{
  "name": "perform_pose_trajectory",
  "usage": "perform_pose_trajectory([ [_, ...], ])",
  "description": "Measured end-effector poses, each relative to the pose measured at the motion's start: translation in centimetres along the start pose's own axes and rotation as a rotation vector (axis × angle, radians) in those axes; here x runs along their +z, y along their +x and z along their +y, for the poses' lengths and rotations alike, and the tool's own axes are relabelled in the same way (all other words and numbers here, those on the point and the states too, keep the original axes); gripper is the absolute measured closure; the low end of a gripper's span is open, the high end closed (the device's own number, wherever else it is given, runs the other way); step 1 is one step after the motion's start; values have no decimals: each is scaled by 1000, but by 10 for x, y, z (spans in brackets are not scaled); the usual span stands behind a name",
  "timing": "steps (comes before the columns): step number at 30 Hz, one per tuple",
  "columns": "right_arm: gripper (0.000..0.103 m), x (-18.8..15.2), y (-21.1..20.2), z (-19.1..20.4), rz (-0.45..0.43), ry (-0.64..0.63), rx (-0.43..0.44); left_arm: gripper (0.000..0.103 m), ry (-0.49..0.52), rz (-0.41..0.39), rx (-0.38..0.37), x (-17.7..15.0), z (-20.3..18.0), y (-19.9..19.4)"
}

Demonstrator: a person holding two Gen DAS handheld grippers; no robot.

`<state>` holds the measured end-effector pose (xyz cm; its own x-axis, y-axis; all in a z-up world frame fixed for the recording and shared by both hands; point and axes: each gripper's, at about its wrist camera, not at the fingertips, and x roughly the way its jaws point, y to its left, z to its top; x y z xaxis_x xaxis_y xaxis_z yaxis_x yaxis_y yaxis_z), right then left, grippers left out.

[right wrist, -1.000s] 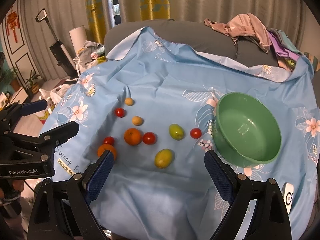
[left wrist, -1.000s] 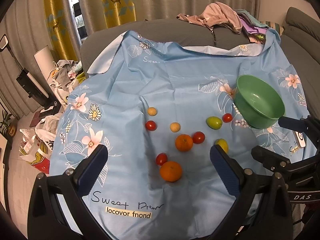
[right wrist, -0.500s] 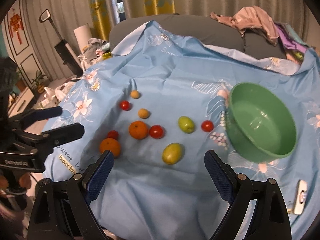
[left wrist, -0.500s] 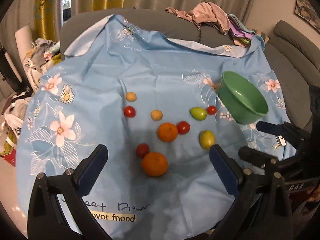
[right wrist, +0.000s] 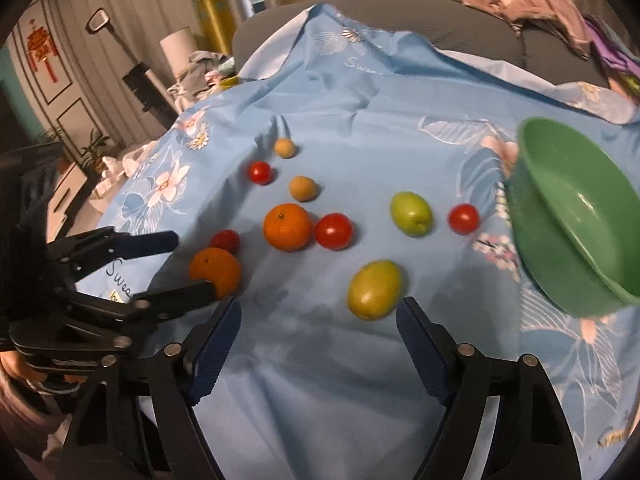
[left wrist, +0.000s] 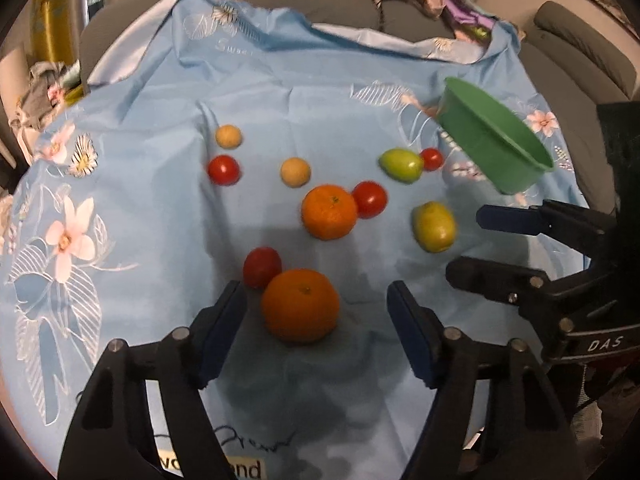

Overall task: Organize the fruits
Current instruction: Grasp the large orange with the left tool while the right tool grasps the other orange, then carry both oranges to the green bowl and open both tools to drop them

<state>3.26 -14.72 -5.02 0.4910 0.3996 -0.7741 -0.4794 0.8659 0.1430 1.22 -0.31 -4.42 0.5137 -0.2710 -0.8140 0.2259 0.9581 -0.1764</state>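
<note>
**Two jaws, two fruits lined up**

My left gripper (left wrist: 316, 332) hangs over the large round orange nearest me (left wrist: 300, 305). The fruit sits between the tips of my blue-padded fingers (left wrist: 222, 332), closer to the left pad, with clear cloth on both sides. My jaws here have just been closing, but they stand apart and touch nothing. A small red tomato (left wrist: 262, 266) lies against the orange's far left shoulder, so I judge a straight push forward and down is what the grasp needs.

My right gripper (right wrist: 318, 342) has likewise been narrowing and grips nothing. The yellow-green oval fruit (right wrist: 374, 289) lies just ahead of its tips, right of centre, its long axis tilted up to the right.

The green plastic bowl (right wrist: 576, 216) stands empty on the blue flowered cloth (right wrist: 360, 120), nearer my right hand.
</note>
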Motion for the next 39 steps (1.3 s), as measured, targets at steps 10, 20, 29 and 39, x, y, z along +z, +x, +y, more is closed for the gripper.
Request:
perform_pose_trajectory([
  [10, 40, 17, 34, 3, 41, -7, 86, 56, -2, 41, -12, -4, 12, 19],
  [20, 41, 35, 71, 5, 65, 38, 136, 56, -66, -81, -68, 3, 37, -26],
  [29, 57, 51, 96, 17, 109, -19, 45, 56, -66, -86, -88, 5, 39, -29],
  [39, 59, 53, 59, 6, -17, 19, 31, 56, -35, -88, -102, 12, 28, -33],
])
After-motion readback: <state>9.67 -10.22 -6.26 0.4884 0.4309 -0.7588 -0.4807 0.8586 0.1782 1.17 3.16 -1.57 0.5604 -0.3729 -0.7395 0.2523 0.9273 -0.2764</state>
